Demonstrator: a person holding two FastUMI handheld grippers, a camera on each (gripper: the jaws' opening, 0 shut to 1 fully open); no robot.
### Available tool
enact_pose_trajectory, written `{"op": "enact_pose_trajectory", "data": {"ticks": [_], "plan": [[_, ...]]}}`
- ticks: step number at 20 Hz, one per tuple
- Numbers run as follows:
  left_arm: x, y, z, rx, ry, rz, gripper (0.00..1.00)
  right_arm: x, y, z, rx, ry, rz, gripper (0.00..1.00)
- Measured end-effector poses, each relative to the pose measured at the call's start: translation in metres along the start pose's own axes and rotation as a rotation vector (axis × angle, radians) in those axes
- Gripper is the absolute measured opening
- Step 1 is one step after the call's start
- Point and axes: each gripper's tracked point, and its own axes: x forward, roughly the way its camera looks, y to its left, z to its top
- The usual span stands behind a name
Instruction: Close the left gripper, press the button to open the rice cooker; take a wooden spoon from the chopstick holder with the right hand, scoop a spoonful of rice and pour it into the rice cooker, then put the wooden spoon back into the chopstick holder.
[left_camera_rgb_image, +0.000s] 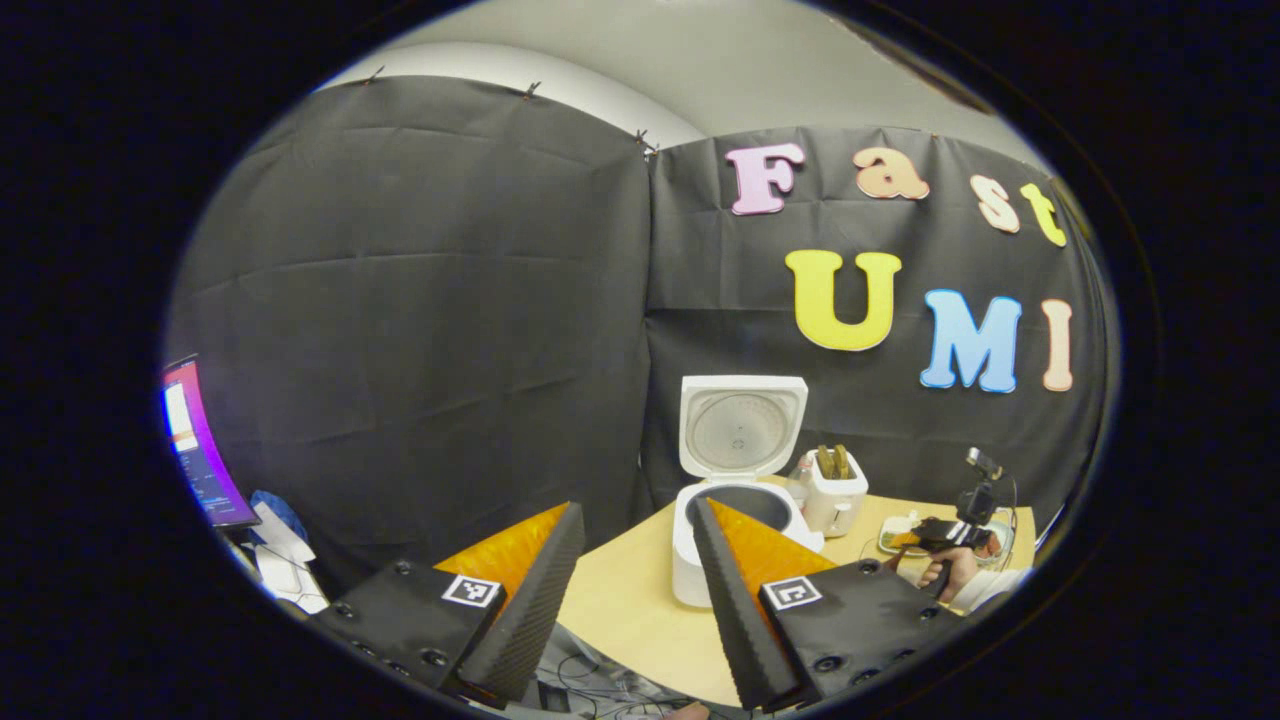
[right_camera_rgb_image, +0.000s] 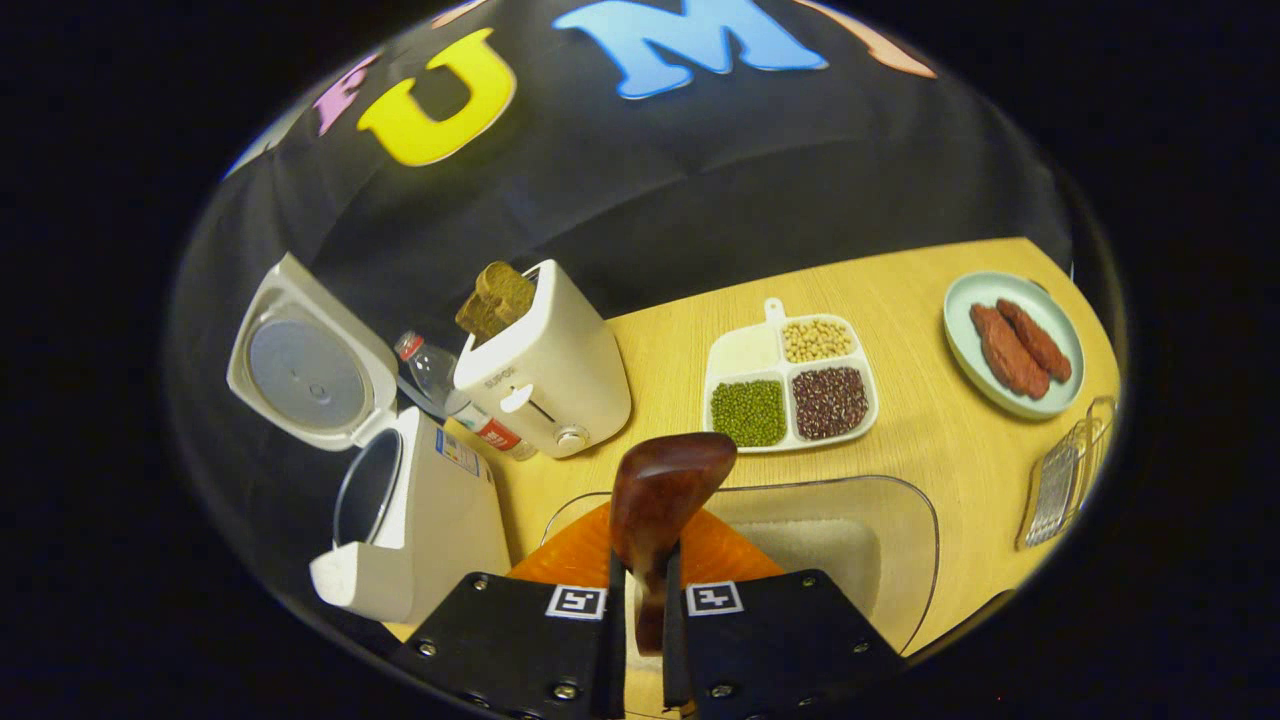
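The white rice cooker (left_camera_rgb_image: 722, 530) stands near the table's left edge with its lid (left_camera_rgb_image: 740, 428) raised. My left gripper (left_camera_rgb_image: 638, 512) hovers open in front of it, holding nothing. In the right gripper view the rice cooker (right_camera_rgb_image: 420, 510) sits at lower left, its pot open. My right gripper (right_camera_rgb_image: 642, 585) is shut on the handle of a dark wooden spoon (right_camera_rgb_image: 665, 485). The spoon's bowl points forward above the far rim of a clear container of white rice (right_camera_rgb_image: 815, 545). Whether rice lies in the spoon cannot be told. In the left gripper view, the right gripper (left_camera_rgb_image: 945, 532) and a hand are beyond the toaster.
A white toaster (right_camera_rgb_image: 545, 375) with bread slices stands beside the cooker, a plastic bottle (right_camera_rgb_image: 435, 375) behind it. Farther right are a divided dish of beans (right_camera_rgb_image: 790, 385), a pale plate with sausages (right_camera_rgb_image: 1015, 345) and a clear ribbed rack (right_camera_rgb_image: 1060, 490). A monitor (left_camera_rgb_image: 195, 445) glows at far left.
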Motion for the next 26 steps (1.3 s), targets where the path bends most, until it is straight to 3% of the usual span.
{"op": "enact_pose_trajectory", "data": {"ticks": [2,3,4,5,6,8,9,10,11,12,13,14,15,16,20,22,23,24,25,26], "plan": [[-0.001,0.000,0.001,0.000,-0.007,0.001,0.80,-0.010,-0.002,0.004,0.089,-0.006,0.029,0.15],[-0.002,0.000,0.001,0.001,-0.007,0.000,0.74,-0.015,-0.003,0.006,0.104,-0.013,0.035,0.15],[-0.005,0.001,0.003,0.002,-0.011,-0.001,0.74,-0.021,-0.003,0.009,0.105,-0.021,0.041,0.15],[-0.006,0.001,0.005,0.004,-0.014,-0.002,0.81,-0.027,-0.002,0.012,0.107,-0.029,0.052,0.15],[-0.007,0.001,0.005,0.007,-0.016,-0.004,0.74,-0.033,0.001,0.016,0.115,-0.038,0.070,0.15],[-0.010,0.000,0.007,0.011,-0.024,-0.004,0.74,-0.041,0.005,0.024,0.139,-0.050,0.100,0.15],[-0.011,-0.001,0.007,0.010,-0.026,-0.006,0.80,-0.045,0.007,0.024,0.155,-0.047,0.109,0.15],[-0.012,-0.002,0.008,0.011,-0.028,-0.007,0.80,-0.051,0.011,0.027,0.171,-0.051,0.124,0.15],[-0.014,-0.001,0.008,0.014,-0.031,-0.006,0.74,-0.056,0.016,0.032,0.188,-0.061,0.142,0.15],[-0.015,-0.001,0.010,0.016,-0.038,-0.005,0.80,-0.060,0.021,0.035,0.203,-0.067,0.159,0.15],[-0.016,0.000,0.012,0.016,-0.041,-0.004,0.74,-0.064,0.026,0.038,0.218,-0.069,0.174,0.15],[-0.018,0.002,0.011,0.014,-0.043,-0.002,0.80,-0.069,0.034,0.040,0.236,-0.069,0.192,0.15],[-0.019,0.003,0.012,0.012,-0.043,0.001,0.87,-0.075,0.043,0.042,0.252,-0.070,0.215,0.15],[-0.019,0.006,0.010,0.009,-0.043,0.005,0.74,-0.079,0.055,0.044,0.260,-0.067,0.241,0.15],[-0.024,0.018,0.012,-0.001,-0.048,0.023,0.74,-0.092,0.117,0.052,0.276,-0.069,0.356,0.15],[-0.026,0.025,0.011,-0.007,-0.049,0.037,0.86,-0.095,0.153,0.060,0.287,-0.066,0.412,0.15],[-0.027,0.028,0.010,-0.010,-0.050,0.045,0.86,-0.092,0.170,0.063,0.281,-0.067,0.433,0.15],[-0.029,0.032,0.010,-0.014,-0.051,0.052,0.74,-0.086,0.186,0.063,0.267,-0.069,0.445,0.15],[-0.030,0.036,0.009,-0.014,-0.052,0.061,0.74,-0.082,0.203,0.065,0.248,-0.073,0.454,0.15],[-0.031,0.041,0.010,-0.014,-0.052,0.070,0.80,-0.074,0.220,0.064,0.227,-0.077,0.466,0.15]]}}
